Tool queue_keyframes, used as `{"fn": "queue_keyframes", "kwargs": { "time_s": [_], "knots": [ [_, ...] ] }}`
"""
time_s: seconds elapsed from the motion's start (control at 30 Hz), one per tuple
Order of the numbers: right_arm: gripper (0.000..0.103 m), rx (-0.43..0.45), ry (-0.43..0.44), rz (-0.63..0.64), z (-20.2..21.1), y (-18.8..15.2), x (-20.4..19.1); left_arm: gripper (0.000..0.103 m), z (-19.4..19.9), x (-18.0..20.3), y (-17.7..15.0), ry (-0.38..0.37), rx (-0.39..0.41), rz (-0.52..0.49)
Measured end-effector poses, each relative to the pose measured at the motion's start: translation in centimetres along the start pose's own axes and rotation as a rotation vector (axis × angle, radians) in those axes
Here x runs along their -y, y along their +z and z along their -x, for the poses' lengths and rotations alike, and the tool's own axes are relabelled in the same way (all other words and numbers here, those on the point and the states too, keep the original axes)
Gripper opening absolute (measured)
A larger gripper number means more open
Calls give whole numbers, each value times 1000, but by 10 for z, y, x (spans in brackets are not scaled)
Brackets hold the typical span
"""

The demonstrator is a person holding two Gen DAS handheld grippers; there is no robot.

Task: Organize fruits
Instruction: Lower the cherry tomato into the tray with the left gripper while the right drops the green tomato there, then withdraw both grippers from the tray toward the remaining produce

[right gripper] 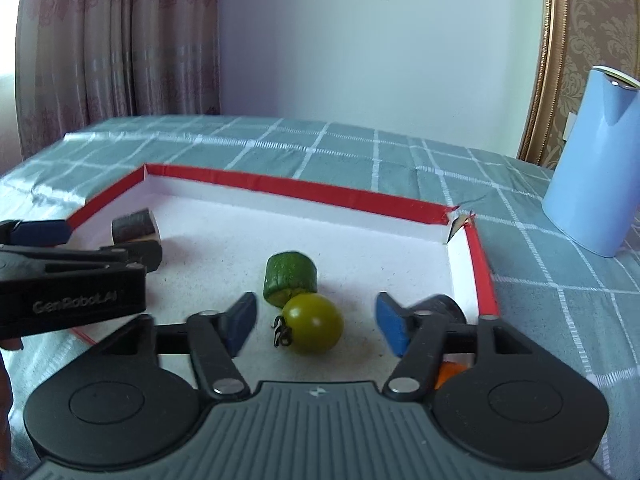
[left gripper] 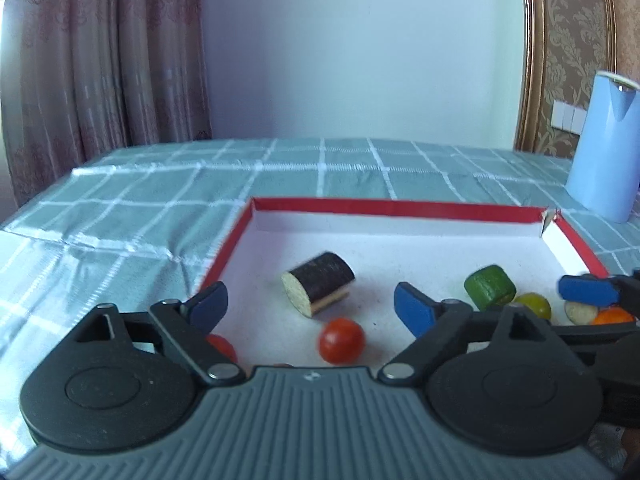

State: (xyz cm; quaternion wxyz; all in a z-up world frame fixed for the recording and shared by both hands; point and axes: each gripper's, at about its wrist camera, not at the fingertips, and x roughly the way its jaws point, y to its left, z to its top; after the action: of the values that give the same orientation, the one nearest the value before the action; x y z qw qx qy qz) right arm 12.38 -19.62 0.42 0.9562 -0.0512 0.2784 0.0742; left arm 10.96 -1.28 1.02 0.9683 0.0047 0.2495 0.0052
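Tools (left gripper: 310,306) (right gripper: 316,324) agape — glossy round green tomato (right gripper: 314,323), rough-cut cucumber cylinder (right gripper: 290,279).

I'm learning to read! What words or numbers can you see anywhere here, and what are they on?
"GenRoboLAI", or close to it, since the letters are blurred: on the black side of the left gripper, seen from the right wrist camera.
No other words or numbers show anywhere.

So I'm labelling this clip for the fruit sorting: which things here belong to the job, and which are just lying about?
Part of the job:
red tomato
green tomato
green cucumber chunk
dark eggplant chunk
orange fruit
red-edged tray
left gripper, open
right gripper, open

Just lying about:
blue jug
checked tablecloth
curtain
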Motion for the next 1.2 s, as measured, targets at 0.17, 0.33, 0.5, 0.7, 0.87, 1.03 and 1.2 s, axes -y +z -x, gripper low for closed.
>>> {"fn": "queue_keyframes", "kwargs": {
  "time_s": [0.17,0.33,0.5,0.7,0.87,1.03,1.2],
  "knots": [
    [76,38,-11,-9,9,-2,3,98,15,-9,-1,22,46,33],
    [76,53,2,-26,20,-4,5,99,26,-18,-7,40,59,55],
    [79,63,-5,-38,26,-6,8,103,36,-30,-17,50,55,89],
    [82,60,13,-75,32,-9,14,103,47,-38,-22,39,66,118],
    [82,57,18,-83,36,-15,17,103,56,-34,-28,23,68,99],
    [82,80,15,-95,44,-17,20,103,67,-26,-36,-5,75,66],
    [82,101,-7,-100,54,-22,25,103,76,-18,-46,-113,53,24]
  ]
}}
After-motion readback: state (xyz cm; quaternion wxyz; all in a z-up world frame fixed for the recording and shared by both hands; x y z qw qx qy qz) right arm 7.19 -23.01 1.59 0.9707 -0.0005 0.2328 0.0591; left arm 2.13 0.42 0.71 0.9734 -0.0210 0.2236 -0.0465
